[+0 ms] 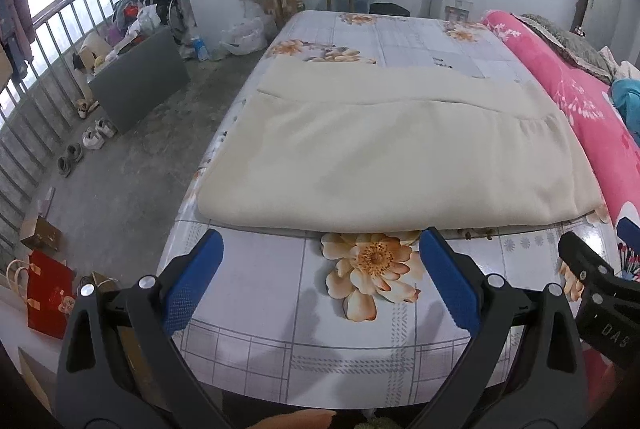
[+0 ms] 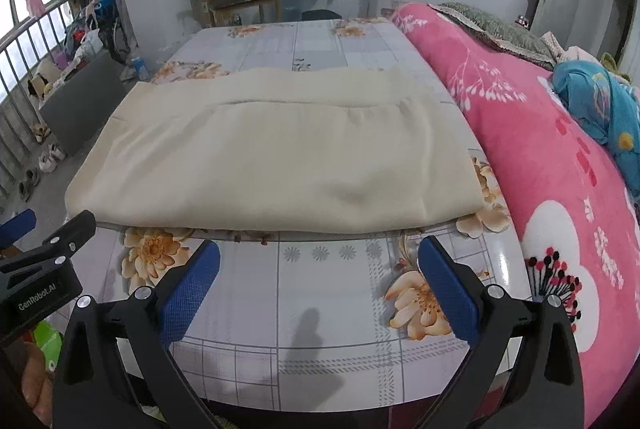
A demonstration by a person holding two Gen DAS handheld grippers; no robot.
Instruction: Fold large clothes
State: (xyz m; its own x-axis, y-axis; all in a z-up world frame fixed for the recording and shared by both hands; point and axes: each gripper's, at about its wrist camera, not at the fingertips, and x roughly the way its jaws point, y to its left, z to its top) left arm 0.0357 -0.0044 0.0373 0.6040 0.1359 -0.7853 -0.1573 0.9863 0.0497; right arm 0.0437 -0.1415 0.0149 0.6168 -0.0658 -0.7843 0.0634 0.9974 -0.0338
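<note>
My left tool [image 1: 320,241] and right tool [image 2: 318,253] gape empty above the glossy floral desk [image 1: 260,269]; the soft cream garment [image 1: 380,157] lies folded, rectangular.

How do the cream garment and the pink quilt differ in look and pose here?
The cream garment is plain and lies flat, folded into layers on the table; the pink quilt is patterned with white flowers and is bunched into a long bulky roll. The garment sits mid-table, the quilt along the table's right side. Both are soft textiles, and neither open gripper, left or right, touches them.
</note>
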